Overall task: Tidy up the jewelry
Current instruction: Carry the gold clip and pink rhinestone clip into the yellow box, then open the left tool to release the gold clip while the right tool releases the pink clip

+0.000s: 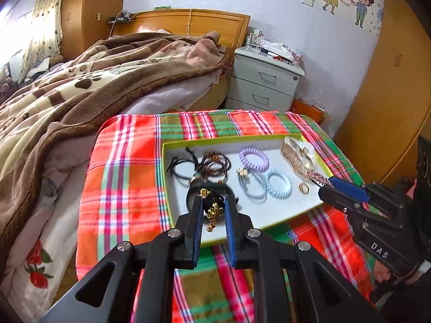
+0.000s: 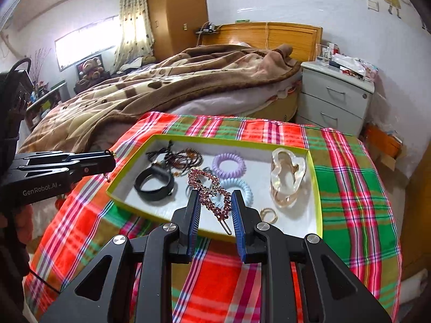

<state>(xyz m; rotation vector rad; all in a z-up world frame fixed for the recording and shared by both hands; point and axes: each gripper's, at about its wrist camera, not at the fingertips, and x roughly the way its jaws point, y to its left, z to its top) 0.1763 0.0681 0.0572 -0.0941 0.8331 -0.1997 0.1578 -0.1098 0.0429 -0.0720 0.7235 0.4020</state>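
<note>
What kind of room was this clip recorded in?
A lived-in bedroom, most likely. A bed with a wooden headboard and a rumpled blanket stands beside a nightstand, and a wardrobe stands near the curtained window.

**A:** So what's the rig look like up close?

**B:** Both the left gripper (image 1: 212,202) and right gripper (image 2: 215,196) are matte black plastic, blue ribbed pads lining the jaws, silver round screws at the pivots, triangular cutouts in the arms. White "DAS" on the right one, "GenRobot.AI" on the left. Thin black cable too.
</note>
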